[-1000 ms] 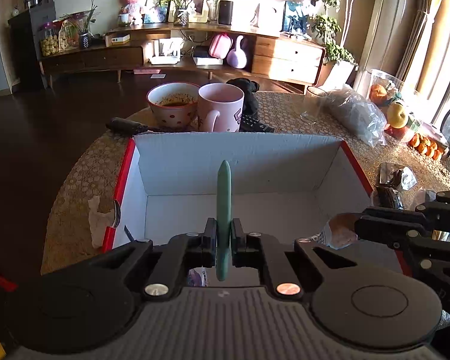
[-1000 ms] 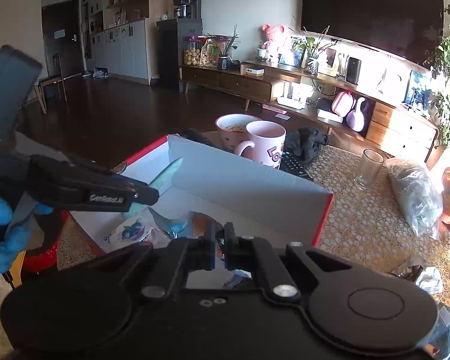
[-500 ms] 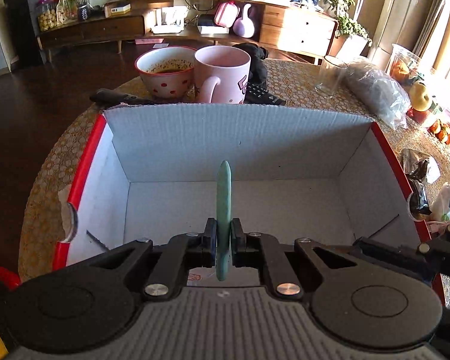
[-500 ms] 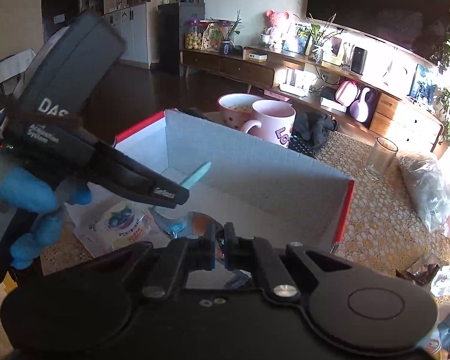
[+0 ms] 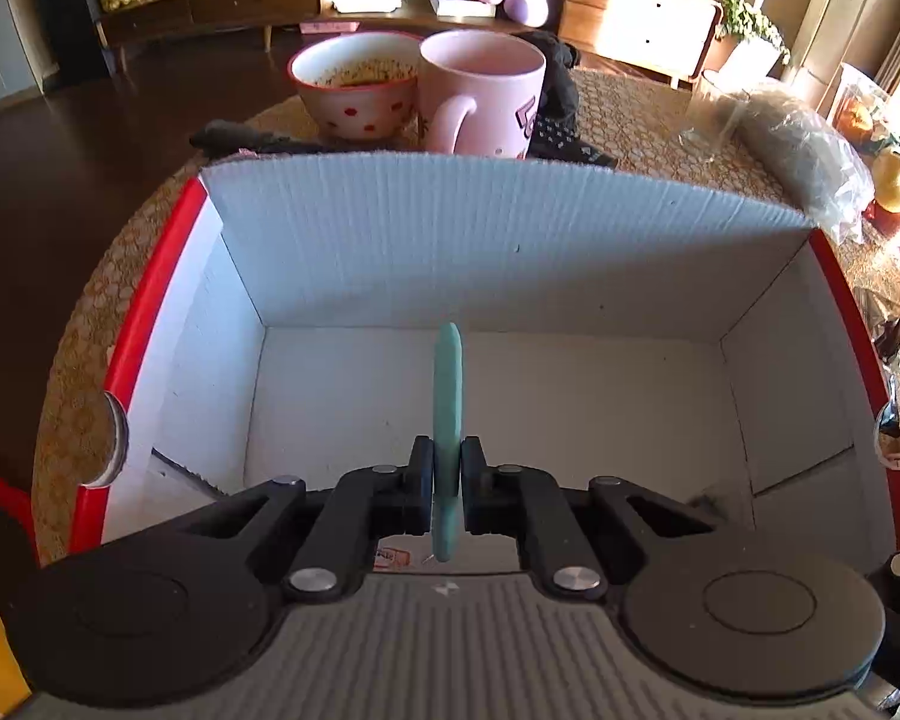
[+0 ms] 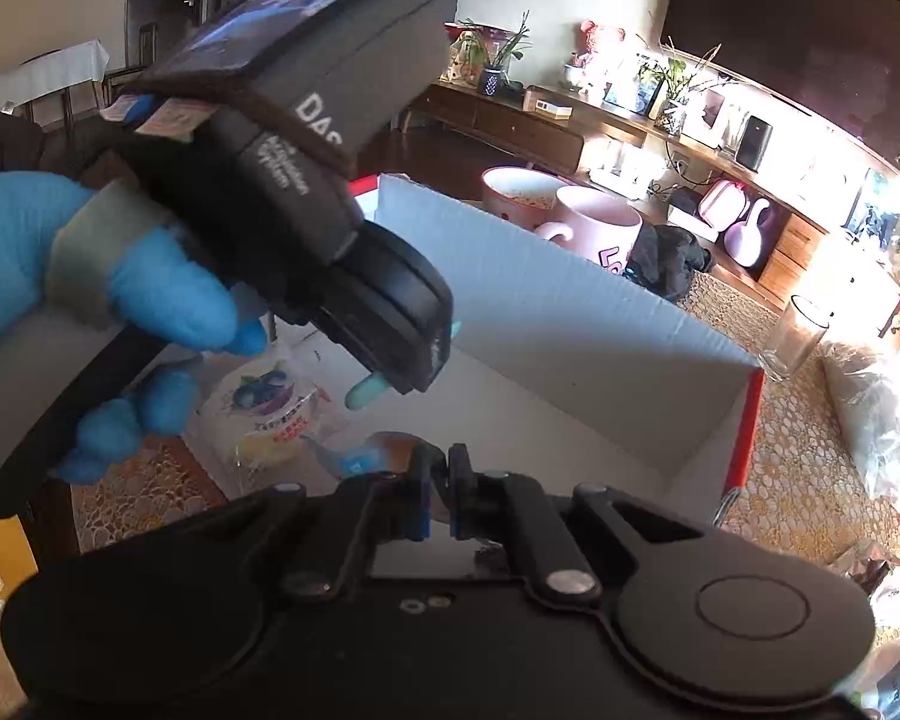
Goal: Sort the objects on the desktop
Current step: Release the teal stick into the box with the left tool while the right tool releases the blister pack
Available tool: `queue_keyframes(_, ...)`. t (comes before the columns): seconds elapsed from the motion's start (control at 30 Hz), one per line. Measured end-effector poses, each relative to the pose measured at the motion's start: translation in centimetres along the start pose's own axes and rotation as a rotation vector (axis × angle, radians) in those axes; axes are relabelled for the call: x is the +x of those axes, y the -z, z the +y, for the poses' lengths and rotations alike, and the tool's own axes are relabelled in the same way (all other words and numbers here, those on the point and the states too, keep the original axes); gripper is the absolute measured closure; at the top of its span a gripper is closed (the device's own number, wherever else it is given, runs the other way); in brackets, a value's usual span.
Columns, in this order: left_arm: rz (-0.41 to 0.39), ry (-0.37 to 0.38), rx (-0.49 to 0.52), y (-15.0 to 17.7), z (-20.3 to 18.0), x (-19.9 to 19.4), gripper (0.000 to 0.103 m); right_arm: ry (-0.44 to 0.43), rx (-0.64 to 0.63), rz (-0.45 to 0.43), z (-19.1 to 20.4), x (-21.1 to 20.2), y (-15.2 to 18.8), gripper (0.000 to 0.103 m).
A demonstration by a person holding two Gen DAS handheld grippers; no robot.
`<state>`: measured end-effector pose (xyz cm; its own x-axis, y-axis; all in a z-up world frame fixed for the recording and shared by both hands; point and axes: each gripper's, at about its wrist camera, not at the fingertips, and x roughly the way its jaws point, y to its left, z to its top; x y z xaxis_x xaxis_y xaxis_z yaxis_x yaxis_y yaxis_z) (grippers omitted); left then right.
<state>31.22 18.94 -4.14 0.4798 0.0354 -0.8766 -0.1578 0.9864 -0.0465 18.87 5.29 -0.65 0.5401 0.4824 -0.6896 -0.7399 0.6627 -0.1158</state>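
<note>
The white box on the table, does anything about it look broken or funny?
Not broken. The white box has its near wall folded down flat, so that side is open. A snack packet lies on that lowered flap, half out. Behind the box, the spotted bowl has food left in it.

Both fisheye views are strongly bowed at the edges and lit by hard daylight from the right, by which the shelf point(image 6: 714, 138) and glass point(image 6: 801, 336) are blown out, while the floor point(image 5: 60, 138) is left dim and the box point(image 5: 510, 228) interior is evenly brightened.
</note>
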Motion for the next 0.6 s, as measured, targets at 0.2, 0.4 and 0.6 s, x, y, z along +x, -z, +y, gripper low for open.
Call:
queue_keyframes(0.2,0.067,0.013,0.02,0.3,-0.2,1.0,0.094,-0.005,-0.003,0.007,0.3,0.0,0.1,0.098)
queue_keyframes(0.4,0.101,0.007,0.039,0.4,-0.6,1.3,0.094,-0.002,-0.018,0.019,0.5,-0.2,0.0,0.097)
queue_keyframes(0.6,0.107,-0.004,0.049,0.7,-0.7,1.0,0.094,-0.017,-0.027,0.039,0.6,-0.4,-0.1,0.086)
